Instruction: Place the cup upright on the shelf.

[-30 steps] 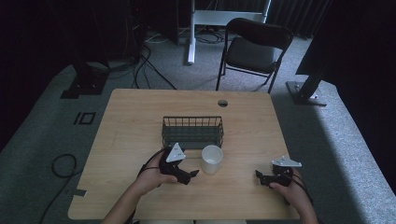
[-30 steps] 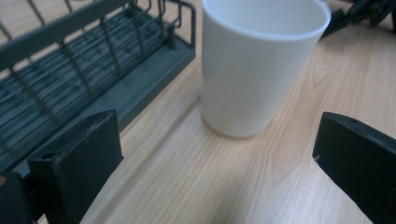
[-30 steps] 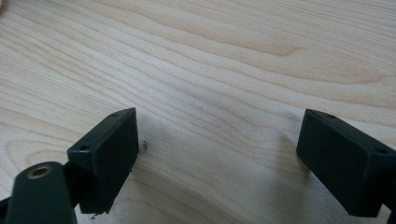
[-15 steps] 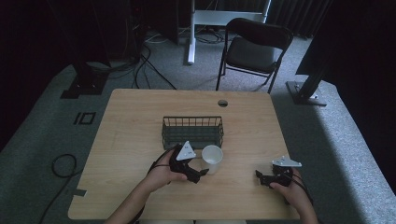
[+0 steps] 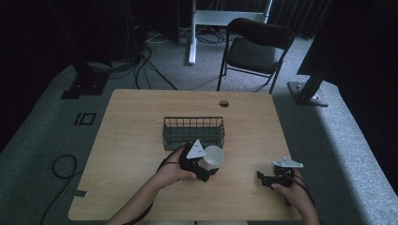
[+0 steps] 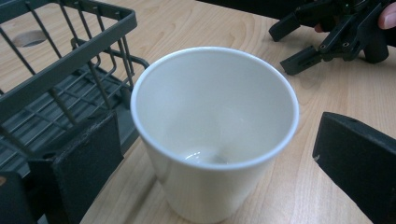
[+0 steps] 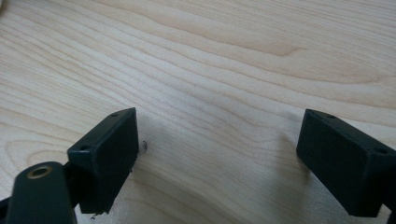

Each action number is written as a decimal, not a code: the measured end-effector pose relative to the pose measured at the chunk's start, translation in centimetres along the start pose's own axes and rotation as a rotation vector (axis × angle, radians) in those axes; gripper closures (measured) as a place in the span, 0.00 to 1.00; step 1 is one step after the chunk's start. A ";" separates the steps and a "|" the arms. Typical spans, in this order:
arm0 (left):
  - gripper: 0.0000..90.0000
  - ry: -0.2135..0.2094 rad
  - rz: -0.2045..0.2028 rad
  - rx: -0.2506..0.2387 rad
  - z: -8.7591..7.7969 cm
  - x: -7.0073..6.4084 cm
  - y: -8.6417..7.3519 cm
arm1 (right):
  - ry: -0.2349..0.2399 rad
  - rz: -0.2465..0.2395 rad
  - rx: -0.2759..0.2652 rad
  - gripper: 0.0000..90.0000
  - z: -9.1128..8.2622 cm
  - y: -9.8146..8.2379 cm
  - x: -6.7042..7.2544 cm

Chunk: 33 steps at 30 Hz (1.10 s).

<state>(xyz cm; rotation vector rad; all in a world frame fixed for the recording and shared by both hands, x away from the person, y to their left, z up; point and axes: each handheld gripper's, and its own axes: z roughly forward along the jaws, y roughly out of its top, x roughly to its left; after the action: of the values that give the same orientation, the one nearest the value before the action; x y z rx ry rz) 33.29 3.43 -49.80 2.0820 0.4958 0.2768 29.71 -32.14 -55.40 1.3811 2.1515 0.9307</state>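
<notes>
A white paper cup (image 5: 214, 155) (image 6: 212, 135) stands upright and empty on the wooden table (image 5: 141, 140), just in front of a dark wire basket (image 5: 193, 131) (image 6: 56, 74). My left gripper (image 5: 206, 168) (image 6: 219, 154) is open, its jaws on either side of the cup without closing on it. My right gripper (image 5: 265, 180) (image 7: 219, 154) rests open near the table's front right, nothing but bare wood between its jaws. It also appears far off as the right gripper (image 6: 336, 32) in the left gripper view.
The table has a round cable hole (image 5: 224, 103) near its far edge. A black folding chair (image 5: 256, 47) stands on the floor behind the table. Cables (image 5: 61, 164) lie on the carpet at left.
My left gripper has moved right and forward to the cup, so its jaws now flank it. The right gripper has stayed put.
</notes>
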 end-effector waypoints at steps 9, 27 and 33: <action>0.02 -0.021 -0.019 -0.015 1.1 0.1 0.3 | 0.000 0.000 0.000 0.14 0.0 0.0 0.0; 0.16 -0.009 0.005 -0.037 2.2 -0.1 0.6 | 0.000 -0.001 0.000 0.14 0.0 0.0 0.0; 0.22 0.010 0.029 -0.046 2.0 -0.2 0.4 | 0.000 -0.001 0.000 0.14 0.0 0.0 0.0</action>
<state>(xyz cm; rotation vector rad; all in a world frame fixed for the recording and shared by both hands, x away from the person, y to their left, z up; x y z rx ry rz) 33.95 1.58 -50.51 2.0456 0.4608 0.3126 29.72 -32.15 -55.40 1.3794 2.1517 0.9305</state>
